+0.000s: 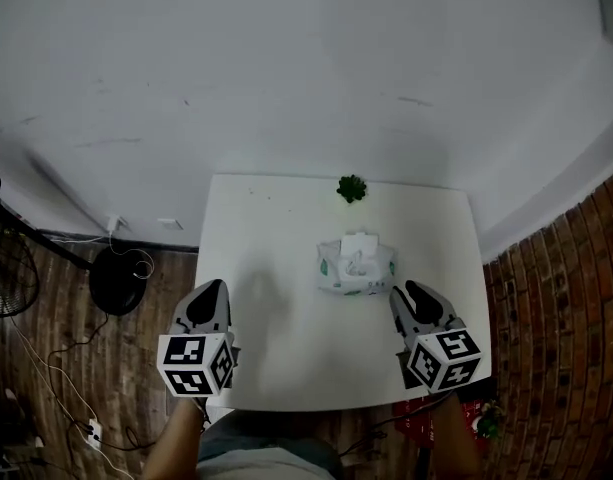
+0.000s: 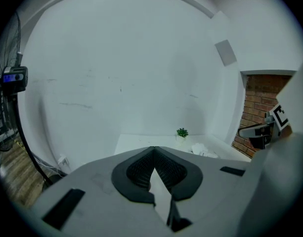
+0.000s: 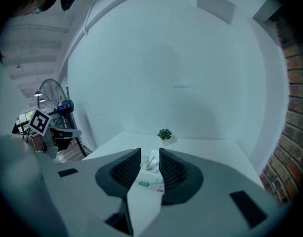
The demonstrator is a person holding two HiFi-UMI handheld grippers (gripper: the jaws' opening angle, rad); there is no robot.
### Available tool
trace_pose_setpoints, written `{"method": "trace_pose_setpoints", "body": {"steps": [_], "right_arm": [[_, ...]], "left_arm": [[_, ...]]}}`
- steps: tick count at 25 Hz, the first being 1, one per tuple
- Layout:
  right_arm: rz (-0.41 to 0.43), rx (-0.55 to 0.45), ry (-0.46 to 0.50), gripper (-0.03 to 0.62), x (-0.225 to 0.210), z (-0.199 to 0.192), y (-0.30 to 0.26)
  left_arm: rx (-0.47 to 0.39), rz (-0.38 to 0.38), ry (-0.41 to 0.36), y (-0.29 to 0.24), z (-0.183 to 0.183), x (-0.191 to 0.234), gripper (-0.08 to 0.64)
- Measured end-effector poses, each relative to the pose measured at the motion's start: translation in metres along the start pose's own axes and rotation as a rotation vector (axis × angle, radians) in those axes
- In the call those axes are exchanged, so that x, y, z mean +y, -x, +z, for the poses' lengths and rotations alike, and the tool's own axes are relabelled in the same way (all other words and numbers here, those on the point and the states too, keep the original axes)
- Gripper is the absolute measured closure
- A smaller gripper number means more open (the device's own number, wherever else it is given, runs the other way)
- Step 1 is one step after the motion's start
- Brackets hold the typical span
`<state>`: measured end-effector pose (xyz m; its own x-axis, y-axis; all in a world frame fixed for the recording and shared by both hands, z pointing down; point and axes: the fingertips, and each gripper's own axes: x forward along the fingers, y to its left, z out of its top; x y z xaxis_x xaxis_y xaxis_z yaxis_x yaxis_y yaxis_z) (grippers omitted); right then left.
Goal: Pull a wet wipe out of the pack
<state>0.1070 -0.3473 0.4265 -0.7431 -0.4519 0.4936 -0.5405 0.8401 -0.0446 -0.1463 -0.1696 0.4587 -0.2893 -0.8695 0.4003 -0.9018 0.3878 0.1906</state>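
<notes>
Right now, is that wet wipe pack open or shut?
Open: a white wipe sticks up from the top of the wet wipe pack.

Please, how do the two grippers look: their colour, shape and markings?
Both the left gripper and the right gripper have light grey bodies tapering toward the tips. Their fingers carry dark ribbed pads. Each bears a white cube with black square markers at its rear end.

One wipe pack point(image 1: 356, 266), one potted plant point(image 1: 352, 188), one table point(image 1: 276, 318), two tongs: left tongs point(image 1: 213, 288), right tongs point(image 1: 410, 290).
</notes>
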Motion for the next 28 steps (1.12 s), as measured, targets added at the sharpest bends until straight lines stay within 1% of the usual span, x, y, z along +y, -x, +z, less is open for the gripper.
{"method": "trace_pose_setpoints", "body": {"steps": [6, 9, 12, 16, 22, 28], "right_arm": [[0.107, 0.104, 0.164, 0.477, -0.002, -0.003, -0.013], [0.149, 0.146, 0.258, 0.477, -0.004, -0.003, -0.022], [0.192, 0.175, 0.333, 0.48, -0.007, -0.004, -0.032], [0.277, 0.226, 0.409, 0.483, -0.015, -0.009, -0.044], [0.441, 0.304, 0.515, 0.485, -0.019, -0.019, -0.063], [0.549, 0.349, 0.595, 0.492, -0.015, -0.026, -0.086]], "left_arm": [[-0.014, 0.026, 0.025, 0.001, -0.002, 0.012, 0.56], [0.006, 0.023, 0.026, -0.006, -0.01, 0.013, 0.56], [0.029, 0.017, 0.027, -0.013, -0.017, 0.012, 0.56], [0.054, 0.01, 0.021, -0.02, -0.026, 0.012, 0.56], [0.079, 0.0, 0.02, -0.035, -0.035, 0.013, 0.56], [0.079, -0.016, 0.01, -0.051, -0.039, 0.007, 0.56]]}}
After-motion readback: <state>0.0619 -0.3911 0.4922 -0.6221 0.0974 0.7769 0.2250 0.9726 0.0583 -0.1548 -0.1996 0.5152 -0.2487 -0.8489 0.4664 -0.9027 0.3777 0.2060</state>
